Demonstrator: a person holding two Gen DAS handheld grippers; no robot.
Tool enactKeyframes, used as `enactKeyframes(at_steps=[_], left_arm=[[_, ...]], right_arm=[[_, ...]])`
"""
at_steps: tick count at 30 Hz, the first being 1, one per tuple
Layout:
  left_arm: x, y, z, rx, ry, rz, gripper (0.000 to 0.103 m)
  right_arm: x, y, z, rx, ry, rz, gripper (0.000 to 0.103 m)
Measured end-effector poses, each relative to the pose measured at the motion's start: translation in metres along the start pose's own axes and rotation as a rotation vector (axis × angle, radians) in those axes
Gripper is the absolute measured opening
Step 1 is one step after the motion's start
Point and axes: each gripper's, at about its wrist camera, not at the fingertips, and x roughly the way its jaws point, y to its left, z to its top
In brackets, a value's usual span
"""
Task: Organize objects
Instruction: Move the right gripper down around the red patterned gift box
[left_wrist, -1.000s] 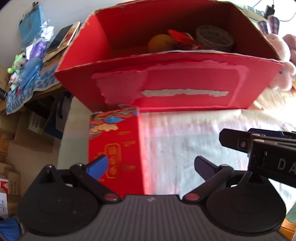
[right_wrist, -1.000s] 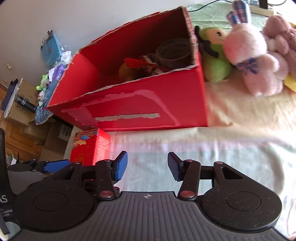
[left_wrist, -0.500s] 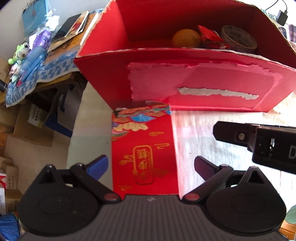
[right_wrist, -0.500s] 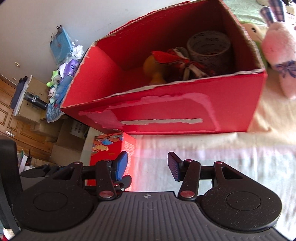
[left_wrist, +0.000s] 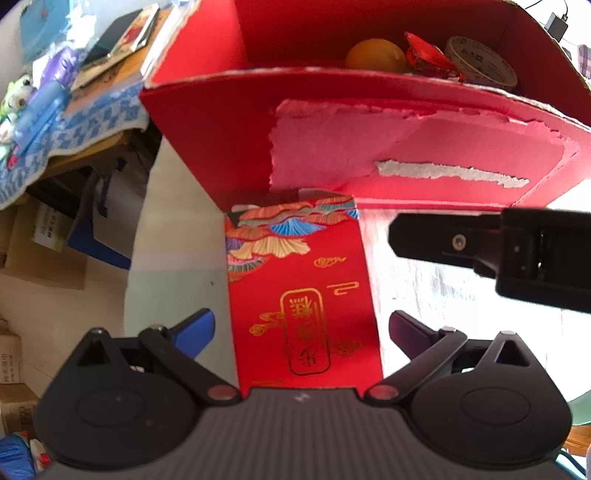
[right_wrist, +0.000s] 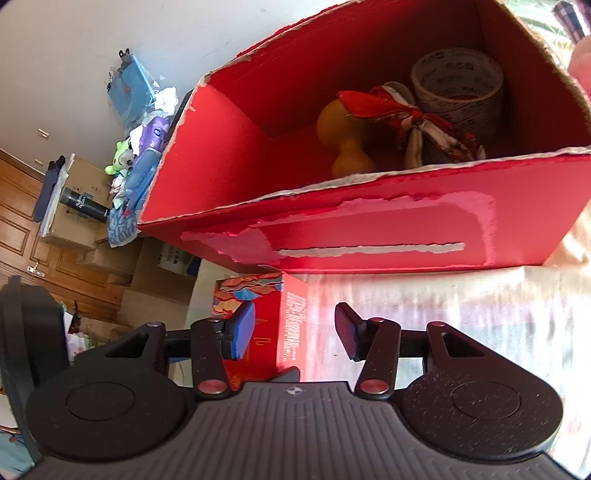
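Between the spread fingers of the left tool (left_wrist: 301, 326) lies a small red gift box (left_wrist: 299, 295) with gold lettering and a fan pattern at its far end. Both fingers stand clear of its sides, so the tool is released and grips nothing. The gift box rests at the left edge of a pale cloth-covered surface (left_wrist: 436, 295); whether this is a bed or a tabletop cannot be told. Its far end lies against or just short of the front wall of a large open red cardboard carton (left_wrist: 369, 122).

The right tool (right_wrist: 295, 328) is likewise released, fingers apart, nothing between them. It sits just to the right of the gift box (right_wrist: 284, 314), with its blue left finger (right_wrist: 242, 328) over the box's top in this view.

Inside the carton (right_wrist: 369, 221): an orange gourd-shaped object (right_wrist: 341, 136), a red patterned cloth bundle (right_wrist: 413, 118), and a roll of tape (right_wrist: 458, 85) at the right end.
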Motion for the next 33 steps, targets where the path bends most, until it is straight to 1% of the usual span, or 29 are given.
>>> enactKeyframes(at_steps=[5, 9, 15, 19, 30, 33], left_arm=[[0.005, 0.005, -0.002, 0.003, 0.014, -0.010, 0.101], [0.007, 0.008, -0.006, 0.005, 0.031, -0.057, 0.101], [0.012, 0.008, -0.009, 0.018, 0.051, -0.053, 0.102], [0.014, 0.001, -0.012, 0.049, 0.055, -0.038, 0.102], [0.019, 0.005, -0.015, 0.045, 0.068, -0.063, 0.103], [0.022, 0.007, -0.016, 0.038, 0.079, -0.082, 0.103]], right_arm=[[0.003, 0.002, -0.001, 0.006, 0.007, 0.017, 0.052], [0.008, 0.002, -0.002, 0.023, 0.022, 0.030, 0.052], [0.016, 0.002, -0.006, 0.057, 0.051, 0.039, 0.052], [0.019, 0.003, -0.008, 0.070, 0.058, 0.039, 0.052], [0.031, 0.009, -0.009, 0.030, 0.074, 0.043, 0.052], [0.036, 0.009, -0.010, 0.031, 0.083, 0.048, 0.054]])
